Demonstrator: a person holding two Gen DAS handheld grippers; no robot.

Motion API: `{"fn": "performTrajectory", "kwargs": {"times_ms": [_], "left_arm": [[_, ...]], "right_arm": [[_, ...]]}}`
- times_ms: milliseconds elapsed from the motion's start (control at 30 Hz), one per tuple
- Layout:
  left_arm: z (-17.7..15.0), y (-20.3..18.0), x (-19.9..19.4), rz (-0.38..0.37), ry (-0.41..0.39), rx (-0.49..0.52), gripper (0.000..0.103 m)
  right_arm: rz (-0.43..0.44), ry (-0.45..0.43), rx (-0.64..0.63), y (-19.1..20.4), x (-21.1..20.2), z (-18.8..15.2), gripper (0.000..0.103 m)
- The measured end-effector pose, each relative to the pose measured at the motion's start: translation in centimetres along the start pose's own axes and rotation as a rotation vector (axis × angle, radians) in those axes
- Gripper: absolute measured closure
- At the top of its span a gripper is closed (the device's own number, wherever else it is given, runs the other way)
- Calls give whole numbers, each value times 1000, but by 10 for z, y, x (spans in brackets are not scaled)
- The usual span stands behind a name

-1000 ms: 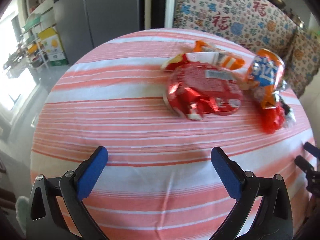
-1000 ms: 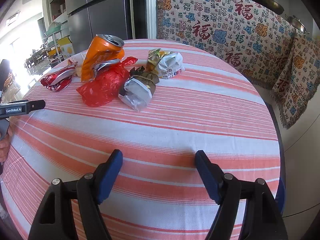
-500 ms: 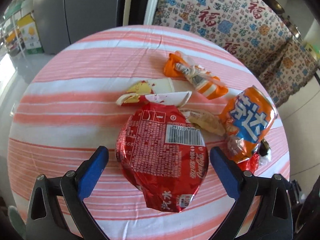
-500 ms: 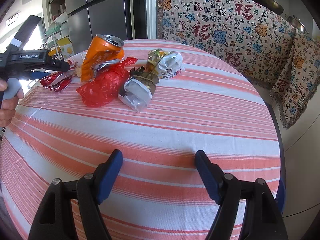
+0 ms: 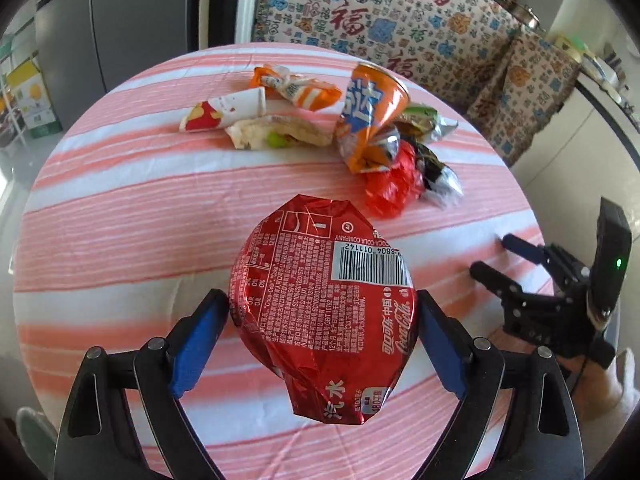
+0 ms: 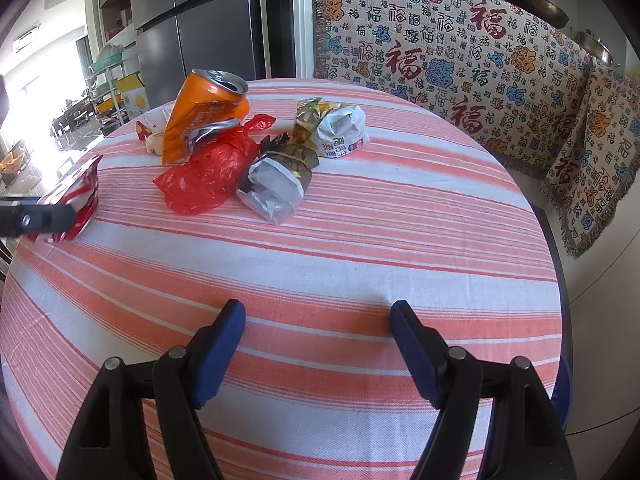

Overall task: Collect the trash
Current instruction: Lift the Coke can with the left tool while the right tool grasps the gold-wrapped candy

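Left wrist view: crushed red cola can (image 5: 324, 312), flattened, barcode side up, sits between the blue pads (image 5: 196, 344) of the left gripper (image 5: 323, 332); both pads press its edges, so it is gripped, and it appears raised off the striped tablecloth (image 5: 120, 208). Beyond it: dented orange soda can (image 5: 370, 120) leaning on a red plastic bag (image 5: 394, 184); silver-and-black wrapper (image 5: 438, 180) touching the bag; green foil packet (image 5: 424, 122) behind; orange-and-white wrapper (image 5: 296, 90), folded paper carton (image 5: 224, 110) and food scrap (image 5: 280, 134) farther left. Right gripper (image 5: 496, 256) visible at the table's right edge. Right wrist view: right gripper (image 6: 318, 320) stands open with nothing between its pads, above bare cloth; red can (image 6: 76, 196) at far left beside a black finger; trash heap well apart ahead; patterned throw (image 6: 460, 60) behind the table.
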State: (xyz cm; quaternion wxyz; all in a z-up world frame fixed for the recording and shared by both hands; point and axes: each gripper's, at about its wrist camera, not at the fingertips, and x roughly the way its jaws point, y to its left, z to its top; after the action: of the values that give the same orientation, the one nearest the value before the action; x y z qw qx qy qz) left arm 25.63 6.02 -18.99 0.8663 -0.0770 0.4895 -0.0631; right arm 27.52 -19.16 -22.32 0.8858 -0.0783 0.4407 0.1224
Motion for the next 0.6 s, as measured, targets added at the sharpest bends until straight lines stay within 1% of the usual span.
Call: {"fn": "performTrajectory", "kwargs": {"times_ms": [100,133,267,333,400,533,600], "left_arm": [[-12,-5,5,55,-16,23,9],[-13,-4,8,59,-22,22,9],[-19,1,12,46,-47,-7,7],[-20,1,15,47,-53,-8,6],[-20,-2,16,64,-54,7,6],[-22,-5,18,71,-55,30,5],[-23,-6,19,78,-51,52,5]], "right_arm": [[17,12,-11,-2,1,3,26],[21,12,-13,-3,2,4,26],[53,13,10,-5,7,13,26],[104,18,38,-2,10,21,26],[163,5,73,2,11,35,26],[162,-13,123,4,25,58,26],[174,-15,158,-2,35,65,29]]}}
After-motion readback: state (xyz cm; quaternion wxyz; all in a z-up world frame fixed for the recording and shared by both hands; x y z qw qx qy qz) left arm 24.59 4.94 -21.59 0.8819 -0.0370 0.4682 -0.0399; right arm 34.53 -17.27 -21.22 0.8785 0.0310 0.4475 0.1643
